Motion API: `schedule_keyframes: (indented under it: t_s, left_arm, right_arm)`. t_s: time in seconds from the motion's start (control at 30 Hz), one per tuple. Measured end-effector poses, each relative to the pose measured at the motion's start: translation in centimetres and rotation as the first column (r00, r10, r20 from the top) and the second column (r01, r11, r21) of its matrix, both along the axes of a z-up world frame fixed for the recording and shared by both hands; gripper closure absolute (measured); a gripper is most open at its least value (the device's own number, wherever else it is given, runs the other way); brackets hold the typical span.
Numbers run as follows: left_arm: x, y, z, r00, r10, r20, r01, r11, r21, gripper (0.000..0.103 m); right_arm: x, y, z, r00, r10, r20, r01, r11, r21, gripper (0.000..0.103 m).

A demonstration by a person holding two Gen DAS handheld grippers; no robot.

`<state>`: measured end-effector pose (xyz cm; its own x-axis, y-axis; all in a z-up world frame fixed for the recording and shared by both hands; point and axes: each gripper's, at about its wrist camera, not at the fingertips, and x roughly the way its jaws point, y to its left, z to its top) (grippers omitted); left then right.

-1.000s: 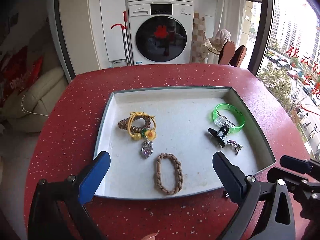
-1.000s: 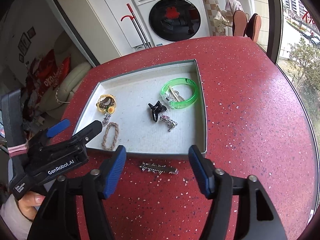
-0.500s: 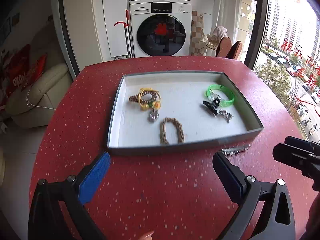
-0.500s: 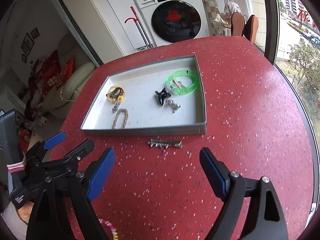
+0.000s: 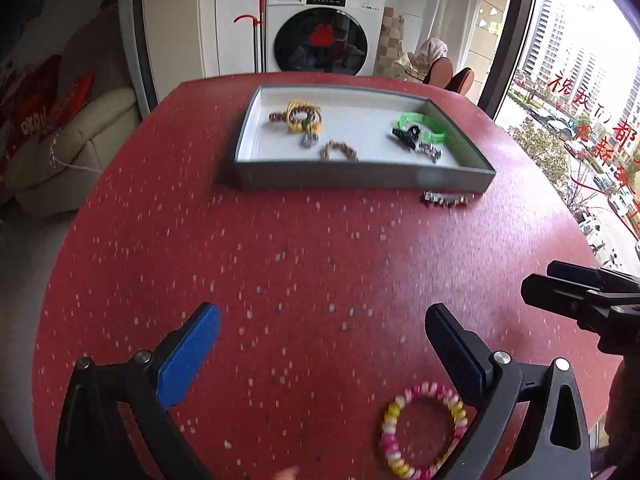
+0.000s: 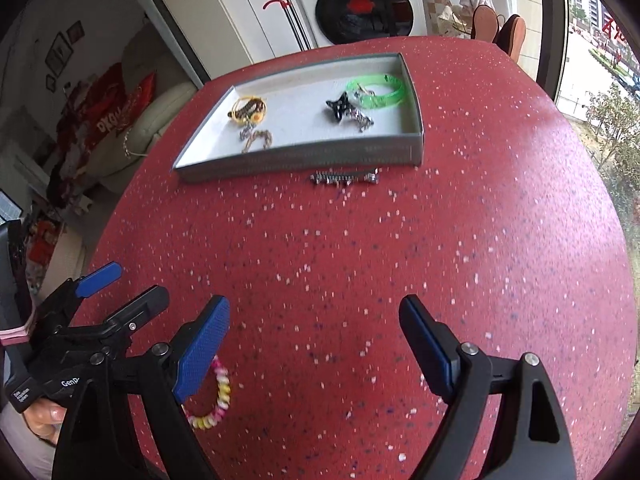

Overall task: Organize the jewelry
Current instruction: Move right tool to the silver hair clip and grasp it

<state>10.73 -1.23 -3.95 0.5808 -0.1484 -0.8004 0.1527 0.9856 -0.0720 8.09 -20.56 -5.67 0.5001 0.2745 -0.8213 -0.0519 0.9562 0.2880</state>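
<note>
Both the left gripper (image 5: 322, 344) and right gripper (image 6: 314, 340) are wide open and hold nothing. A pink and yellow coil bracelet (image 5: 422, 428) lies near the red speckled surface's (image 5: 300, 248) near edge.

I see bright daylight pouring in from the window (image 5: 580, 92) on the right, blown out white. The tabletop (image 6: 360, 264) carries a pale sheen there. Both views smear with motion blur; fisheye edges bend and darken.

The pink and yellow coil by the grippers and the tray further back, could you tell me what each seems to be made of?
Pink and yellow coil: probably glossy plastic, going by its spiral, phone-cord loops.
Tray: grey outer walls and a pale matte inside; likely card or plastic, but its look leaves that open.
</note>
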Motion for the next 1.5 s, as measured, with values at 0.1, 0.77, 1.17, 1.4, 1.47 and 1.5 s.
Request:
schedule_keyframes:
  t_s: [0.1, 0.77, 1.17, 1.4, 1.47, 1.5]
  left_arm:
    - [-1.2, 0.3, -1.0, 1.000, 0.008, -0.024, -0.008, 1.000, -0.005, 0.000]
    - [-4.6, -2.9, -3.5, 0.992, -0.094, -0.084, 0.094, 0.996, -0.002, 0.000]
    - [-3.5, -3.4, -3.5, 0.992, -0.103, -0.068, 0.103, 0.995, -0.001, 0.000]
    - [-3.3, -3.5, -3.5, 0.992, -0.115, -0.058, 0.115, 0.993, -0.006, 0.000]
    - [-3.2, -3.6, -3.6, 0.991, -0.118, -0.057, 0.118, 0.993, -0.007, 0.000]
    - [-3.2, -3.6, -3.5, 0.991, -0.122, -0.051, 0.122, 0.993, -0.010, 0.000]
  right_arm:
    - [-0.7, 0.0, -0.4, 1.000, -0.004, -0.010, 0.004, 1.000, -0.005, 0.014]
    - [3.7, -1.6, -0.7, 0.999, 0.031, 0.025, -0.029, 0.996, -0.080, 0.014]
    - [10.6, -1.4, -2.6, 0.995, 0.102, 0.016, -0.099, 0.987, -0.128, 0.018]
    - [12.3, -0.8, -2.8, 0.991, 0.127, 0.035, -0.121, 0.984, -0.131, 0.030]
    - [12.4, -0.4, -2.9, 0.991, 0.128, 0.044, -0.120, 0.981, -0.150, 0.050]
    - [12.4, -0.2, -2.8, 0.990, 0.130, 0.047, -0.121, 0.980, -0.158, 0.055]
